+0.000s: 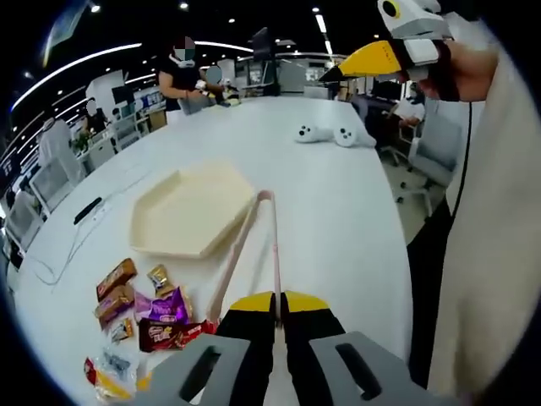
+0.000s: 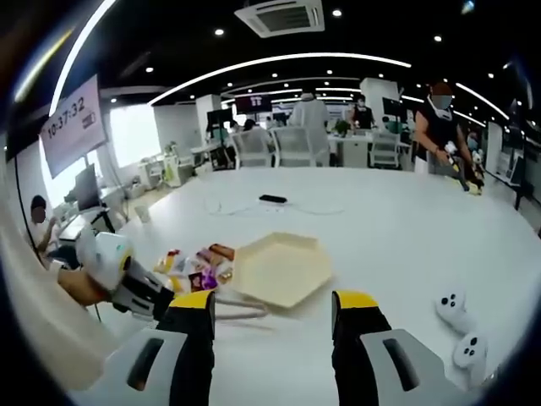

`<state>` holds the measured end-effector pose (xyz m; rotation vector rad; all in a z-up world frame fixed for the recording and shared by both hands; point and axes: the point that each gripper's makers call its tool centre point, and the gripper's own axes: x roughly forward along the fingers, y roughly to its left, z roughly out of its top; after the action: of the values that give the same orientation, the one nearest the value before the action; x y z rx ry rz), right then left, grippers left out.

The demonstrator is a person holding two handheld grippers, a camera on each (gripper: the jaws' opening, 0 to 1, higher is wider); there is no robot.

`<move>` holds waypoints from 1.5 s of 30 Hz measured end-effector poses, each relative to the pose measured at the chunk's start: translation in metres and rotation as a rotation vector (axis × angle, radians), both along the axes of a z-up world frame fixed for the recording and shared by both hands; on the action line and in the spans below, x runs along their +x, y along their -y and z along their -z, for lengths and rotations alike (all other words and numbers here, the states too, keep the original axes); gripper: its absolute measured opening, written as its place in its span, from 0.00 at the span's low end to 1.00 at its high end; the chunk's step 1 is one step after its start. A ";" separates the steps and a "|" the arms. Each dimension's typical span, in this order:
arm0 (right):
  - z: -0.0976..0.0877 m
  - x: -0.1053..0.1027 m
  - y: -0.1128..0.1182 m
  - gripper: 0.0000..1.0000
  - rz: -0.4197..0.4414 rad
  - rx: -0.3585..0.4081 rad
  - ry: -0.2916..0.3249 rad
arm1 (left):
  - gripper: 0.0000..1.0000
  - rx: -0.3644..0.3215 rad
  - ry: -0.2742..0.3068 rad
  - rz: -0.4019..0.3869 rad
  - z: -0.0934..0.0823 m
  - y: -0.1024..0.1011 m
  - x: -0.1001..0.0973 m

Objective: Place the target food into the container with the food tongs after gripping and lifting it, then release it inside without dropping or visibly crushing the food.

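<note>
With my left gripper jaws clamped on the pink tongs and my right gripper jaws wide and empty, I'm at the pick-up step: next swing the tongs over the wrapped snacks beside the empty tray on the counter.

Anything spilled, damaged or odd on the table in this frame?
Nothing stands out. The wrapped snacks lie in a loose pile beside the empty hexagonal tray, the left gripper is shut on the tongs, and two white controllers sit farther off.
</note>
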<state>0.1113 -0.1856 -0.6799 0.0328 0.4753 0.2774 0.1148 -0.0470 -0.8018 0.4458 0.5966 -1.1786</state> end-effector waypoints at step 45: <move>-0.054 0.000 -0.049 0.51 -0.453 0.221 0.100 | 0.00 -0.335 -0.129 0.279 -0.142 0.014 -0.032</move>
<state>0.1113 -0.1364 -0.6257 0.1265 0.3471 0.7725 0.0825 -0.0610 -0.6602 0.1699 0.4428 -1.5518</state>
